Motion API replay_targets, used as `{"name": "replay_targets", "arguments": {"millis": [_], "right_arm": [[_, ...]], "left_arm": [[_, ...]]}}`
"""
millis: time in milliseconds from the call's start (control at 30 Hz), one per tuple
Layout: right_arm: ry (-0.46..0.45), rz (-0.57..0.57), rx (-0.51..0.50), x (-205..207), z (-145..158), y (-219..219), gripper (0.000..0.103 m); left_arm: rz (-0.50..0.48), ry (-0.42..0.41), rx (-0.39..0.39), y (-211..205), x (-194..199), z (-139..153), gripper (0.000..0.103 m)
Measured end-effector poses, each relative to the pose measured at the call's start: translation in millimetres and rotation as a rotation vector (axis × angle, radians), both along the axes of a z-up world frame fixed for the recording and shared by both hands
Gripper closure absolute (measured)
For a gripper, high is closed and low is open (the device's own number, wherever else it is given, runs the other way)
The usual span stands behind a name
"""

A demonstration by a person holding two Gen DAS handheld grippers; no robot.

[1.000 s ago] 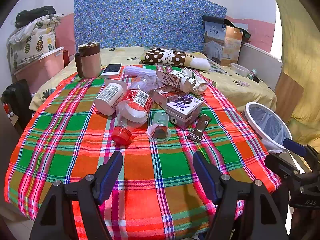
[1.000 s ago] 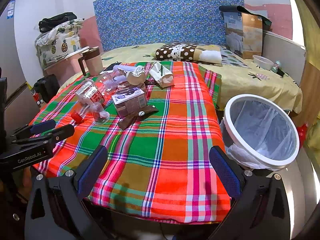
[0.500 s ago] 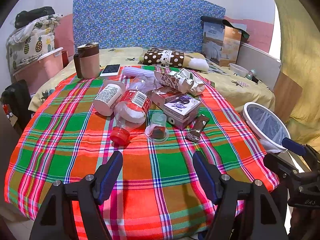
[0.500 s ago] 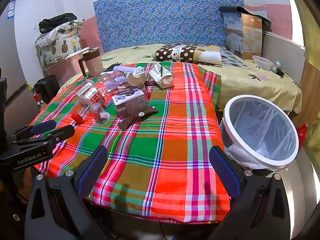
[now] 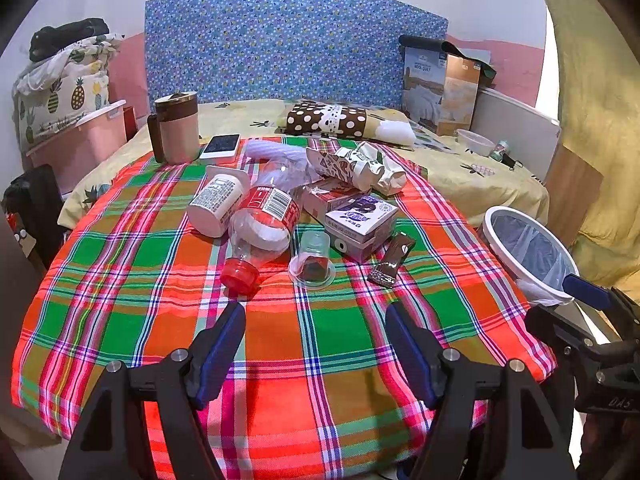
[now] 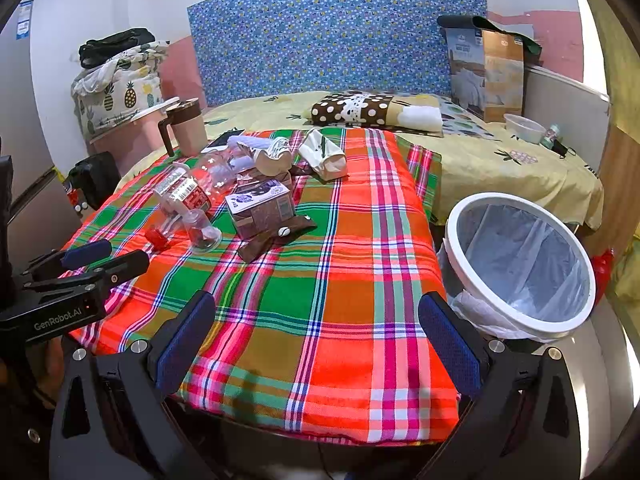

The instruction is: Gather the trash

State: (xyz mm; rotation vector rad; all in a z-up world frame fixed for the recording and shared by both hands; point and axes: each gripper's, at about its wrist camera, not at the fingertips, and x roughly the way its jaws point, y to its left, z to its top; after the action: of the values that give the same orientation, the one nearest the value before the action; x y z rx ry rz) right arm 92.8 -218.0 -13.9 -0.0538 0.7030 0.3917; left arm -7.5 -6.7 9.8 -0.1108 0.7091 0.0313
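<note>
Trash lies in a pile on the plaid tablecloth (image 5: 160, 320): a plastic bottle with a red cap (image 5: 260, 228), a white cup (image 5: 216, 204), a clear small cup (image 5: 314, 258), a purple carton (image 5: 362, 220), a brown wrapper (image 5: 392, 258) and crumpled paper (image 5: 360, 166). A white-rimmed bin with a bag (image 6: 520, 264) stands at the table's right edge. My left gripper (image 5: 316, 340) is open and empty, short of the pile. My right gripper (image 6: 316, 332) is open and empty over the table's near edge, left of the bin.
A pink mug with a dark lid (image 5: 176, 128) and a phone (image 5: 220, 146) sit at the table's far left. A bed with a spotted pillow (image 5: 328, 120) lies behind. A pink storage box (image 5: 76, 144) stands at the left.
Both views have shifted only slightly. The left gripper has drawn back a little from the pile. Nothing was grasped or moved.
</note>
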Motion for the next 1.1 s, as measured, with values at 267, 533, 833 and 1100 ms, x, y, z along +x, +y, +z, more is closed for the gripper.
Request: {"name": "replay_targets", "arguments": {"millis": [267, 533, 833, 1100], "right_arm": [[-0.001, 0.0, 0.0, -0.1, -0.3, 0.2, 0.0], [-0.001, 0.001, 0.0, 0.0, -0.4, 0.3, 0.0], [0.002, 0.0, 0.0, -0.4, -0.7, 0.8, 0.0], [0.009, 0.001, -0.004, 0.2, -3.2, 1.6, 0.0]], "left_arm": [[0.0, -0.001, -0.001, 0.2, -0.2, 0.1, 0.031], [0.0, -0.001, -0.001, 0.5, -0.6, 1.0, 0.031], [-0.002, 0.0, -0.003, 1.1, -0.5, 1.5, 0.031], [-0.006, -0.004, -0.003, 4.3, 1.1, 0.5, 0.031]]}}
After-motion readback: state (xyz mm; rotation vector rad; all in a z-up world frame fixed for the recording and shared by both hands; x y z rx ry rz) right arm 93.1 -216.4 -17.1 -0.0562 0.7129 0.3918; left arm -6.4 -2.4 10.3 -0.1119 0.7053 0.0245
